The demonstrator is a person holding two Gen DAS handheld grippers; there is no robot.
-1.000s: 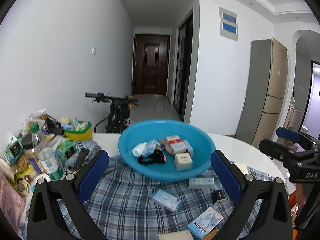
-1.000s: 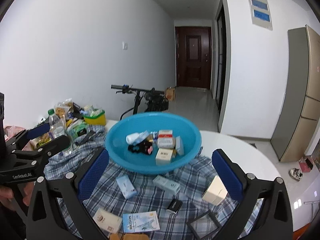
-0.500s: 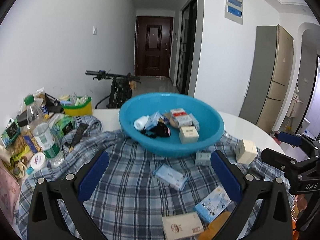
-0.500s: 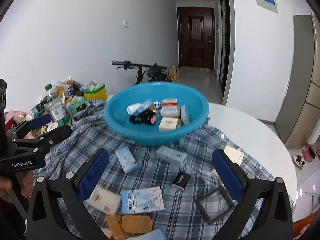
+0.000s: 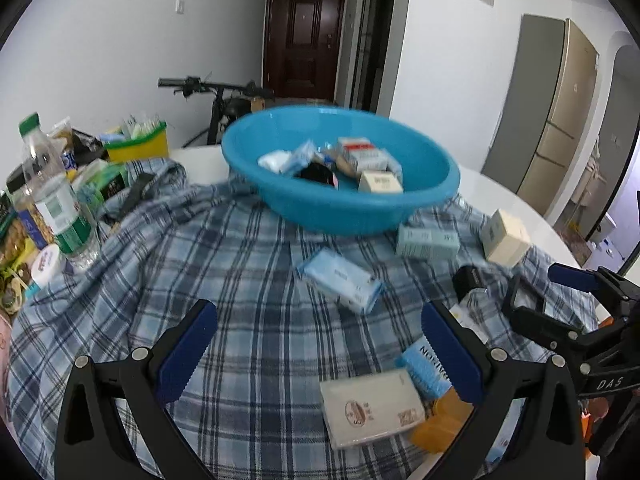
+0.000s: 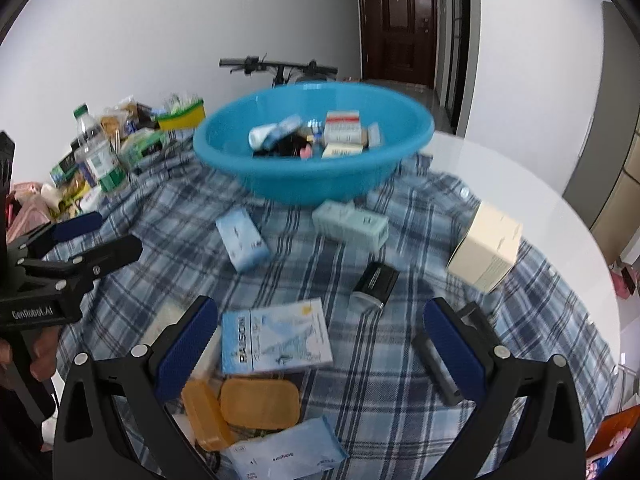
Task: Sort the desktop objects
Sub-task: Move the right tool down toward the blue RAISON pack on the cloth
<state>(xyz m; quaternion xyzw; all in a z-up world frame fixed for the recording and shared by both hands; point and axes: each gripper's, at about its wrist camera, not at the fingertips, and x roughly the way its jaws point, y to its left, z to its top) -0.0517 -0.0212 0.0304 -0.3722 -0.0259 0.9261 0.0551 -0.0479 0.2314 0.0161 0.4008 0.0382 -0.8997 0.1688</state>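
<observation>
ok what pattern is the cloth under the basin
Blue, white and grey plaid cloth under the blue basin; clearest in the right wrist view.

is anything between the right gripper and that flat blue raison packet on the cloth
Nothing visible blocks it. The right gripper is open, and the flat blue packet lies face up on the plaid cloth between its fingers. The orange case sits nearer the camera, not in the path.

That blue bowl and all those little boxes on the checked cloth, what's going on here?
A person holds a two-finger claw in each hand, sorting small items into the blue bowl. Several boxes already lie in it. Both the left claw and the right claw are open and empty, hovering over the checked cloth, where a cream box, a pale green box and a blue leaflet remain.
</observation>
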